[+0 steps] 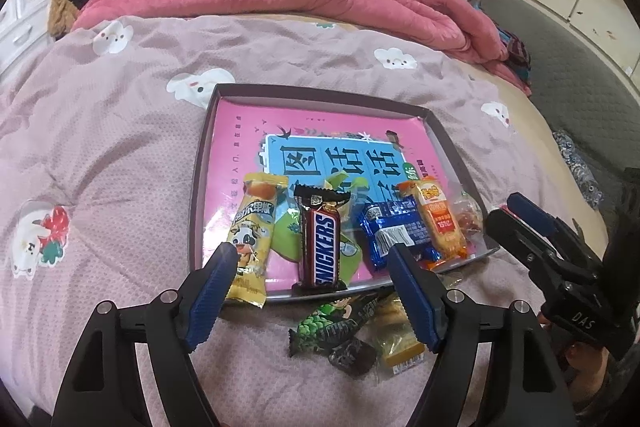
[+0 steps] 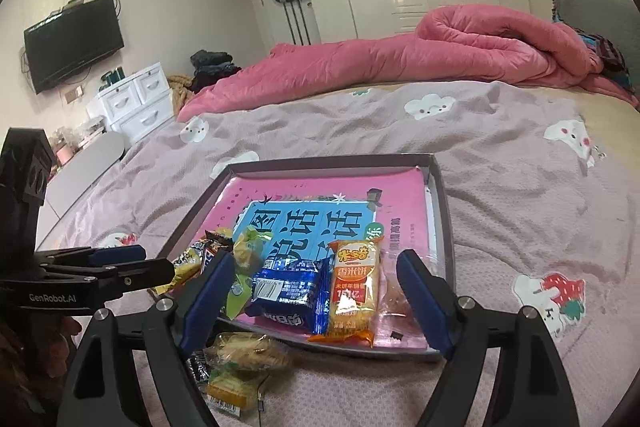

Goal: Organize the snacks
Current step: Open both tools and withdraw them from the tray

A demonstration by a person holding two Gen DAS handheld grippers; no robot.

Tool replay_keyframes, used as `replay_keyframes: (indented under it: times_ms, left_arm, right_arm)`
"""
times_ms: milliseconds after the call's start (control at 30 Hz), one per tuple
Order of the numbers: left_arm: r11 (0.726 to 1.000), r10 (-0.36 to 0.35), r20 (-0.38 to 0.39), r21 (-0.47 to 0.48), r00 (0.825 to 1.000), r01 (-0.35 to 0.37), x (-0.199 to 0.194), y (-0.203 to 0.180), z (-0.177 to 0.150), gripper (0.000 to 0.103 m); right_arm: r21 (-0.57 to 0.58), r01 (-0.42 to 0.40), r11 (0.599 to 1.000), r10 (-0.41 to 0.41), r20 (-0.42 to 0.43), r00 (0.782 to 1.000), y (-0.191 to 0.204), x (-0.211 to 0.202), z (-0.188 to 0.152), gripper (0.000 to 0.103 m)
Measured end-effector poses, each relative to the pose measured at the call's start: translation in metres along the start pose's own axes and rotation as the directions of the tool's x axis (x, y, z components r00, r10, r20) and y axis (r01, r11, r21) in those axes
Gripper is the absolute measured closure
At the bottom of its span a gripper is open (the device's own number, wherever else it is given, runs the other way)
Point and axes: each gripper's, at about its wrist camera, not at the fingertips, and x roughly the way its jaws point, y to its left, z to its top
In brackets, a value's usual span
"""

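While both grippers, left [image 1: 312,263] and right [image 2: 316,279], gape wide and empty, loose snacks remain. The crinkly green foil-wrapped candy [image 1: 340,323] looks light, slippery and crushable. Pinching its twisted end seems safest.

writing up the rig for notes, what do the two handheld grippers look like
Both the left gripper and the right gripper are matte black, with forked arms, silver pivot bolts and ribbed blue finger pads. White lettering marks their bodies: "GenRobot.AI" on the left, "DAS" on the right.

Centre frame, the right gripper [image 2: 316,301] gapes empty above a blue packet [image 2: 290,293] and orange rice-cracker pack [image 2: 354,293] in the tray [image 2: 442,211].
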Motion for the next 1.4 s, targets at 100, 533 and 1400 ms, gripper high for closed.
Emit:
replay_keyframes:
  times_ms: [100, 533, 1400]
  left_arm:
    - [1.000, 0.000, 0.001, 0.002, 1.000, 0.000, -0.002, 0.000, -0.002, 0.024]
    - [1.000, 0.011, 0.014, 0.021, 1.000, -0.011, -0.016, 0.002, -0.010, 0.024]
    - [0.996, 0.012, -0.025, 0.086, 1.000, -0.010, -0.018, 0.002, -0.030, 0.024]
  right_arm:
    - [0.009, 0.005, 1.000, -0.005, 0.000, 1.000, -0.001, -0.005, -0.002, 0.019]
    - [0.020, 0.020, 1.000, -0.020, -0.015, 1.000, 0.004, -0.019, -0.014, 0.019]
    - [-0.066, 0.014, 0.998, -0.021, -0.119, 0.993, 0.038, -0.025, -0.049, 0.019]
